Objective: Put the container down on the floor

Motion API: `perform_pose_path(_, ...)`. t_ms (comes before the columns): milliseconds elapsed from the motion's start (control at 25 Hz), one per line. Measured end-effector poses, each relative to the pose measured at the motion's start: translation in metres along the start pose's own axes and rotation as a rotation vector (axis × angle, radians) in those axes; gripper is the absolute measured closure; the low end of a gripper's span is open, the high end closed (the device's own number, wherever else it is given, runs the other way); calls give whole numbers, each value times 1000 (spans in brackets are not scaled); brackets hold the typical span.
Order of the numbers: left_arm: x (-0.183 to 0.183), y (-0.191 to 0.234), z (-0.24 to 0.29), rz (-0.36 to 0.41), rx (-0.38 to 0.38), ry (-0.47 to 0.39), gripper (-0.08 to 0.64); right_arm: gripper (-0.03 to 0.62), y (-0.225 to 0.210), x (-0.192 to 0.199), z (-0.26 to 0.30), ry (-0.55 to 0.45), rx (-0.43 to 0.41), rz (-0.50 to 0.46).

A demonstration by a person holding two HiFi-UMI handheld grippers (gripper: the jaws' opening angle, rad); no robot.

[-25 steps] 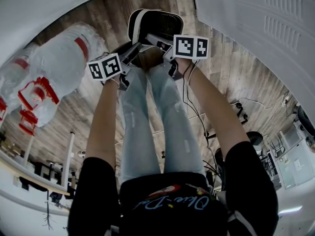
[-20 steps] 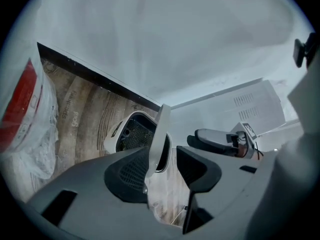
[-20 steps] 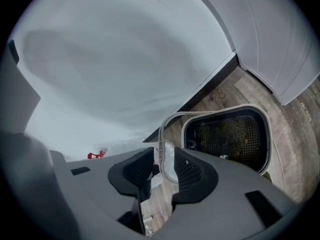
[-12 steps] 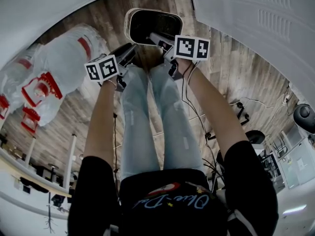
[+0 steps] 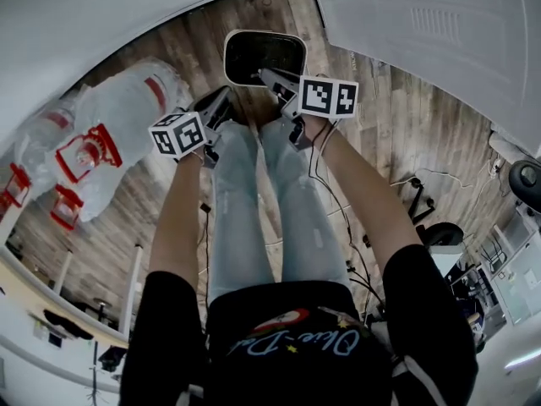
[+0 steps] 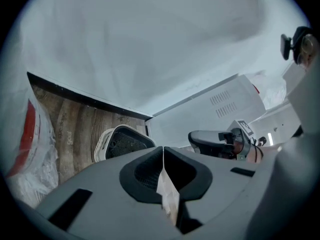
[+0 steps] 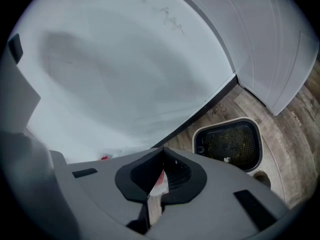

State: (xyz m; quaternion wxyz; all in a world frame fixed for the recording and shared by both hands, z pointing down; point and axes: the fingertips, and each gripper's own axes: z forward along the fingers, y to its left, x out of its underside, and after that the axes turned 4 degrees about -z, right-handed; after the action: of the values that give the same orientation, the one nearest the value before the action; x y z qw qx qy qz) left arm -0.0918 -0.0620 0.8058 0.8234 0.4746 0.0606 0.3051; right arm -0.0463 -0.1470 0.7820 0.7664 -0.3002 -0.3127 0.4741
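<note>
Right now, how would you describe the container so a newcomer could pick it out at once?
Start at the corner where the white wall meets the vented white panel; on the wooden floor just before it sits the container. It is a rounded rectangular tub with a pale rim and dark mesh inside, unlike the clear, red-printed plastic bags to its left.

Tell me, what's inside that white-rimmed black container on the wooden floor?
Inside the white-rimmed black container lies a dark mesh grid dusted with yellowish crumbs, plus one small white bit. Whatever is beneath the mesh is covered.
</note>
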Motion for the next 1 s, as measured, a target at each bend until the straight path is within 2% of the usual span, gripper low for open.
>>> perform_pose_path(200, -16, -40, -22, 160, 29, 0, 552, 592, 29, -19, -29, -100, -1, -30)
perform_pose_path(280, -22, -54, -32, 200, 32, -10, 552, 592, 41, -25, -42, -128, -4, -36)
perform_pose_path(680, -50, -125, -74, 308, 74, -107, 552, 592, 99, -46, -93, -257, -28, -82)
perform_pose_path(840, -59, -153, -94, 321, 86, -154, 552, 592, 122, -55, -112, -317, -27, -111)
perform_pose_path(1000, -65, -177, -114, 325, 98, -183, 552, 594, 141, -55, -131, -354, -39, -96)
